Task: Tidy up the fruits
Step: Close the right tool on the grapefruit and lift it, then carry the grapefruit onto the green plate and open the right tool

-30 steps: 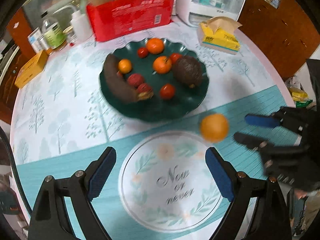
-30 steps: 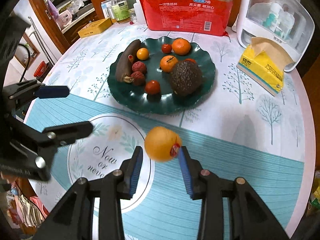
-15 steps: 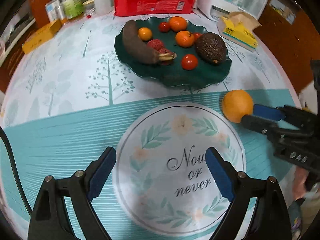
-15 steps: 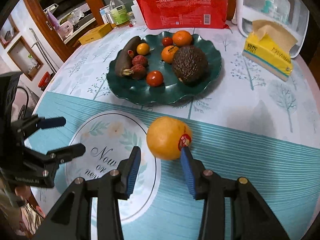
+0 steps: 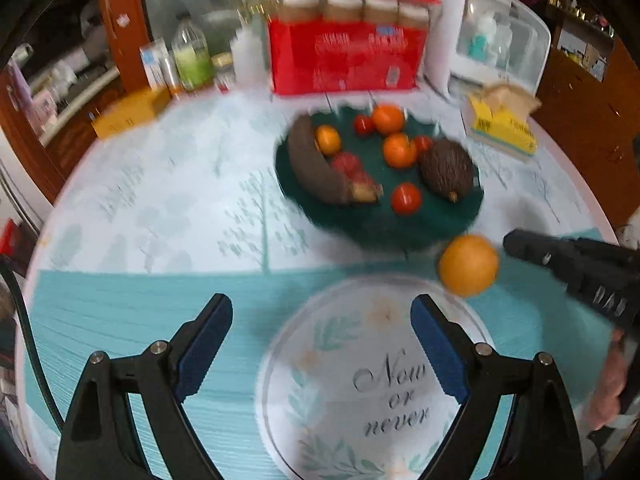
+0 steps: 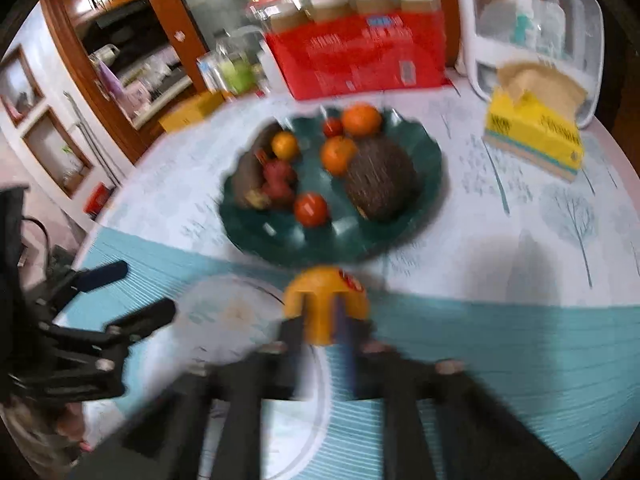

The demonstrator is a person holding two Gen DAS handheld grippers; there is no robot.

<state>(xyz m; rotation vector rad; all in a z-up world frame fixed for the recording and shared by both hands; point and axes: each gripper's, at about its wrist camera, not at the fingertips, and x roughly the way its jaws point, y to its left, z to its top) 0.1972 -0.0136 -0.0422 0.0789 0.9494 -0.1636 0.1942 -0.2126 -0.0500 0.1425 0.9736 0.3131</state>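
Observation:
A large orange (image 6: 326, 306) with a red sticker sits between the fingers of my right gripper (image 6: 320, 320), which is shut on it just in front of the dark green fruit plate (image 6: 272, 236). The view is motion-blurred. In the left wrist view the same orange (image 5: 469, 265) hangs at the tip of the right gripper (image 5: 520, 246), near the plate's front rim (image 5: 384, 236). The plate holds a dark banana (image 5: 310, 168), an avocado (image 5: 446, 168), small oranges and red fruits. My left gripper (image 5: 322, 344) is open and empty over the teal mat.
A round white placemat (image 5: 384, 384) reading "Now or never" lies under the left gripper. Behind the plate stand a red box (image 5: 344, 60), bottles (image 5: 192, 56), a white appliance (image 5: 492, 40) and a yellow tissue box (image 5: 504, 124). A yellow box (image 5: 128, 114) sits far left.
My right gripper has closed tight on the orange and carried it forward toward the plate. Both views have tilted up and blurred. My left gripper stays open.

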